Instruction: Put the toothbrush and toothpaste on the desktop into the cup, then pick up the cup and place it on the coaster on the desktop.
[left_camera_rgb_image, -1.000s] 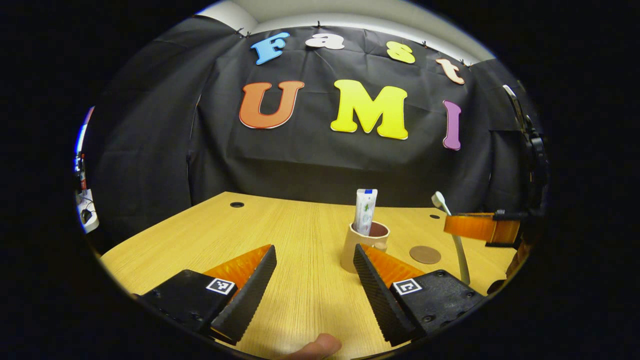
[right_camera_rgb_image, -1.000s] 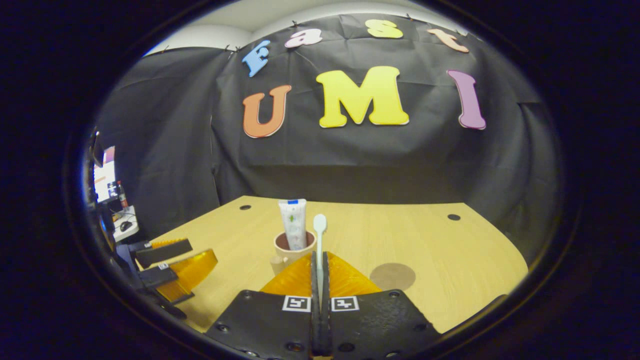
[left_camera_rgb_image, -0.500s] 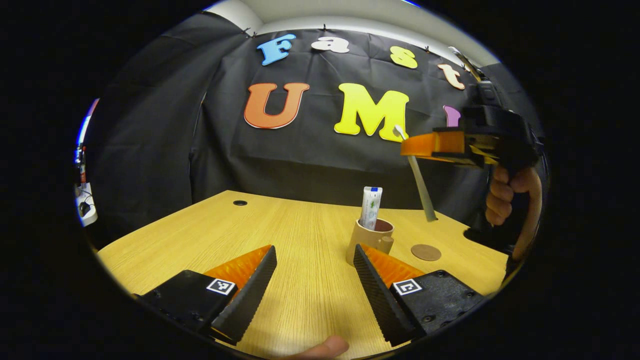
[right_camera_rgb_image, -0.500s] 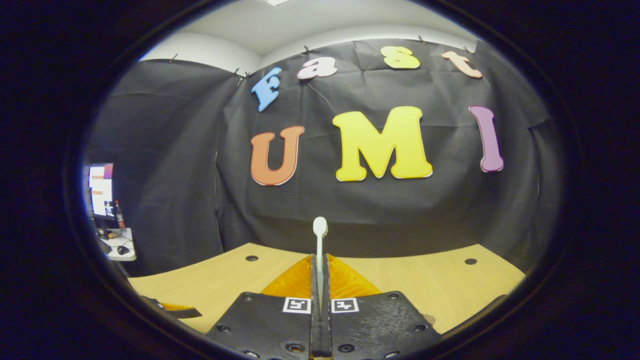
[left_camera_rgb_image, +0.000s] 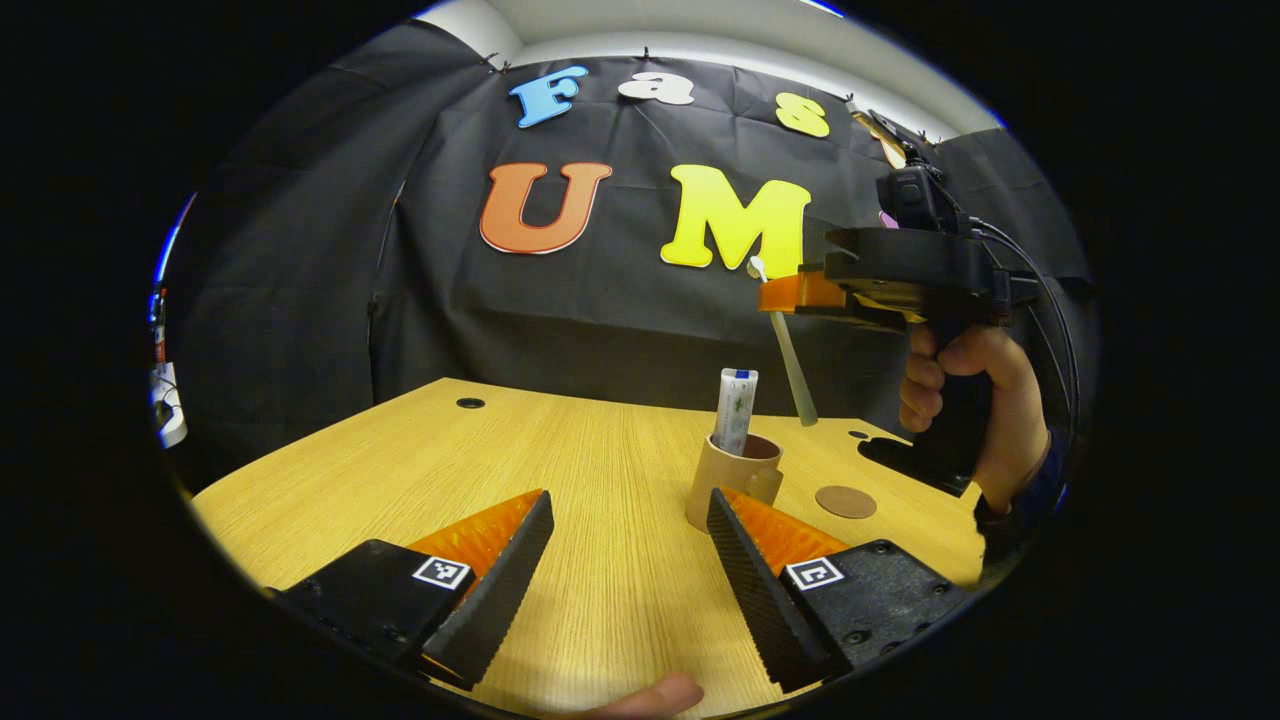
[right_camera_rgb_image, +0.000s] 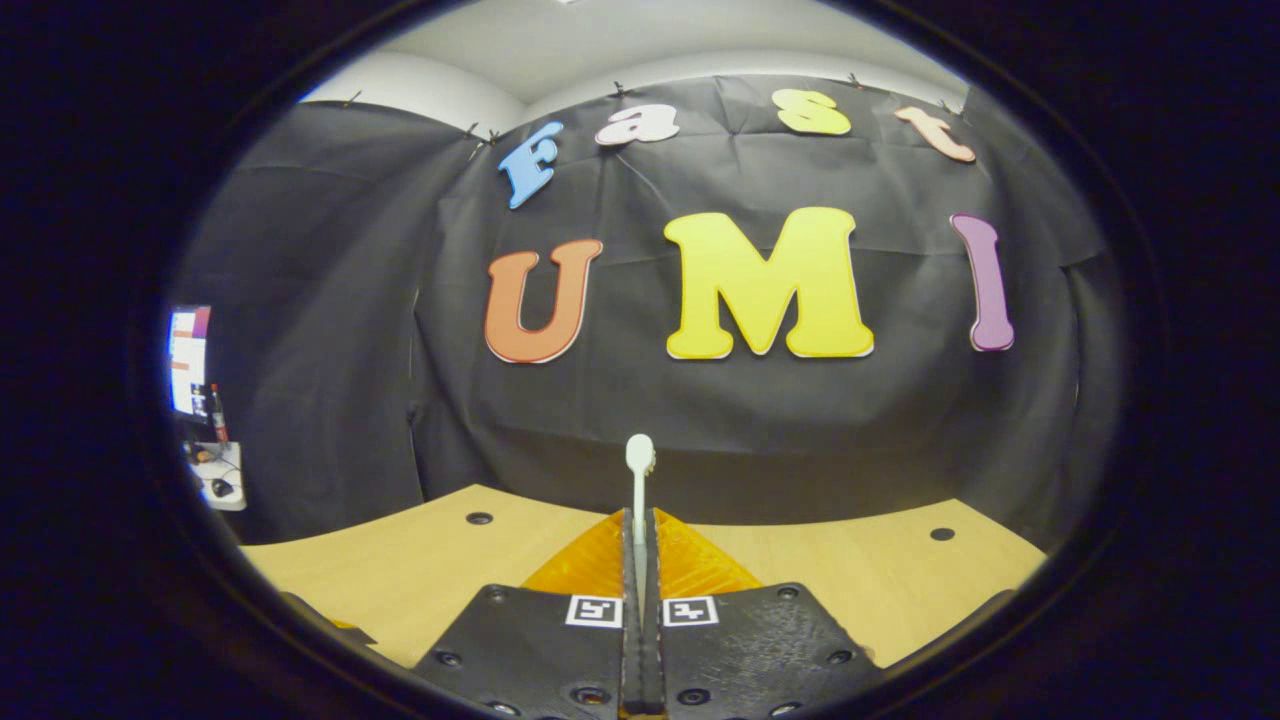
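Toothbrush clamped near its head between the pressed-together fingers of the right gripper, handle hanging down and slightly tilted, its lower tip in the air above and just right of the cup; seen head-up past the closed fingers in the right gripper view. Toothpaste already standing upright in the cup, leaning toward its left side. Cup on the desktop, well short of the coaster, which lies bare to its right. Left gripper low over the near desktop, fingers spread wide and holding nothing, its right finger close beside the cup's near wall. Step in hand, by judgement: lowering the toothbrush into the cup. Best done by shifting the handle tip left until centred over the free part of the mouth, right of the tube, then descending straight, handle kept near vertical, and releasing only once the tip is well below the rim. Worth avoiding: knocking the tube, or catching the rim and tipping the light cup; left gripper close enough to steady it if needed. Surface: pale wood-grain desktop with dark round cable holes toward the far edge. Room: black cloth wall behind, pale ceiling above, a lit screen and cluttered shelf far left.
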